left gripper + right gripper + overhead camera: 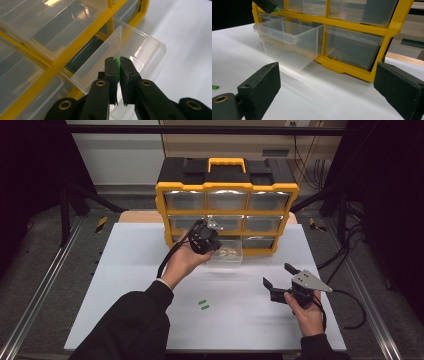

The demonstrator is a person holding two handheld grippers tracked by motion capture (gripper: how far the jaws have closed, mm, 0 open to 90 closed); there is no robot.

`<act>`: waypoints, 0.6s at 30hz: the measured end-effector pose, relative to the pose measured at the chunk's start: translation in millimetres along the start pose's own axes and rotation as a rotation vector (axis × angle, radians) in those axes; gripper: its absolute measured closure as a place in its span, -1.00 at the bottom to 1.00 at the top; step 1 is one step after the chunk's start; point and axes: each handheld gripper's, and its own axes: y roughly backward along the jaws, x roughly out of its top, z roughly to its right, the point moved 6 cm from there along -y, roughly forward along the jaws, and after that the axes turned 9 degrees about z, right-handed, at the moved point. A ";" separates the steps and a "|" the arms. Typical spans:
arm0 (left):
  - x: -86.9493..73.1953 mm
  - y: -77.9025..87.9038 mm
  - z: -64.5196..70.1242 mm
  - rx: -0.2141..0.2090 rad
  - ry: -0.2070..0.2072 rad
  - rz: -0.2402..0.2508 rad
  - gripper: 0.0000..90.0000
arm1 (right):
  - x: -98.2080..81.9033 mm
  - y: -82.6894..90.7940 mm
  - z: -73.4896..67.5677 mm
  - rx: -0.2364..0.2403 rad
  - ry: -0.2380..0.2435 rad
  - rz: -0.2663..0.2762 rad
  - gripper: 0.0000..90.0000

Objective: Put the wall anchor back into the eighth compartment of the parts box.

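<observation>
A yellow and black drawer cabinet (227,185) stands at the back of the white table. Its bottom middle clear drawer (225,259) is pulled out. My left gripper (215,245) hangs over this open drawer (150,47), shut on a small green piece (116,65) pinched between its pads. Two more green pieces (202,304) lie on the table near the front. My right gripper (278,275) rests low at the right, open with nothing between its jaws, and faces the open drawer (287,37). The left gripper (265,5) shows above that drawer's far corner.
The cabinet's other clear drawers (354,47) are pushed in. The white tabletop (130,270) has bare room left of the drawer and in front of it. One green piece (215,87) lies at the left of the right gripper view. Black cables trail off the table's right edge (350,310).
</observation>
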 end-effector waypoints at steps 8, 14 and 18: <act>-2.9 -8.8 -3.9 0.039 0.021 0.026 0.73 | 0.0 -0.1 -0.2 0.004 0.002 -0.001 -0.84; -5.8 1.5 3.7 0.034 0.016 0.068 0.40 | -0.2 0.0 0.3 0.002 0.001 -0.002 -0.84; -7.0 9.7 9.6 0.036 0.021 0.102 0.17 | 0.4 0.3 0.0 0.002 -0.001 0.002 -0.84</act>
